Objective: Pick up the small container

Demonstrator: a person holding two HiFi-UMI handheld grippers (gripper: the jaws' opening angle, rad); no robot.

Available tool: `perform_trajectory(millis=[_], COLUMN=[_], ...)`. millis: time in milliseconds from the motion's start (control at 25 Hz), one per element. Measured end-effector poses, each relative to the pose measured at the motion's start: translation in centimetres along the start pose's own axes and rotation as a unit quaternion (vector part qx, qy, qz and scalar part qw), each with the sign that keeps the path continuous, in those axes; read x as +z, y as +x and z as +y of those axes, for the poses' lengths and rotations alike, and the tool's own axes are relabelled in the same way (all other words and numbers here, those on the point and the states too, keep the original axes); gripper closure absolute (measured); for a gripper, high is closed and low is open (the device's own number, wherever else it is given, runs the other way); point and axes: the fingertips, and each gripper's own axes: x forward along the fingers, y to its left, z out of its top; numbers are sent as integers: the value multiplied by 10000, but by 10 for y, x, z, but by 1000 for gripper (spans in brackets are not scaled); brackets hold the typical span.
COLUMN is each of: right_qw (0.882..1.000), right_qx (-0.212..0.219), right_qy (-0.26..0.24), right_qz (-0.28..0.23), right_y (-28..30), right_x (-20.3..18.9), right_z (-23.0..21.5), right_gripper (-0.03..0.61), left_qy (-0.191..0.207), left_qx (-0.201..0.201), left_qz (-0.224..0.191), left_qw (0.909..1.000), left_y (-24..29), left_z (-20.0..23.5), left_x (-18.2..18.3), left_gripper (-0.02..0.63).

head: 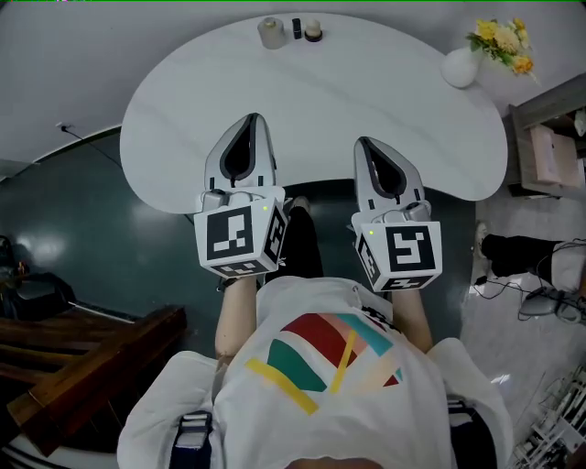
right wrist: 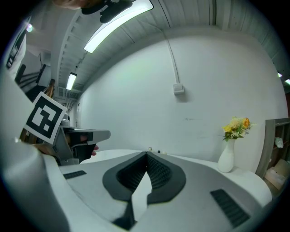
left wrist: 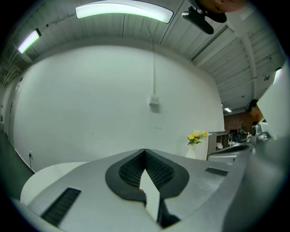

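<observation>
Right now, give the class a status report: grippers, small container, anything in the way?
Left gripper and right gripper both shut, empty, over table's near edge. Small container untouched at far edge. Nothing in between.

White curved table (head: 366, 101): beige container (head: 271, 33), black block (head: 296, 28) and round pot (head: 313, 31) at top centre; flower vase (head: 461, 67) upper right.

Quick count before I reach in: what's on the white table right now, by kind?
beige container: 1
small black item: 1
small round pale-topped item: 1
white vase with yellow flowers: 1
Total: 4
</observation>
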Motion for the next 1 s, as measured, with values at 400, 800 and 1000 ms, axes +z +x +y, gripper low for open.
perform_trajectory(millis=[400,800,1000], right_qw=[9998,9998,9998], right_qx=[102,-109,-40], right_qy=[6,-131,-123], right_qz=[182,31,-126], right_y=[97,155,164], right_x=[38,86,96], right_z=[-6,-15,-30], right_gripper=[568,568,568], left_qy=[-66,-172,-146], left_qx=[-73,-99,52], left_qz=[116,-77,-138], left_qw=[9999,9998,9998], left_y=[88,146,154], left_z=[49,90,87], left_x=[27,67,71], left_gripper=[597,597,597])
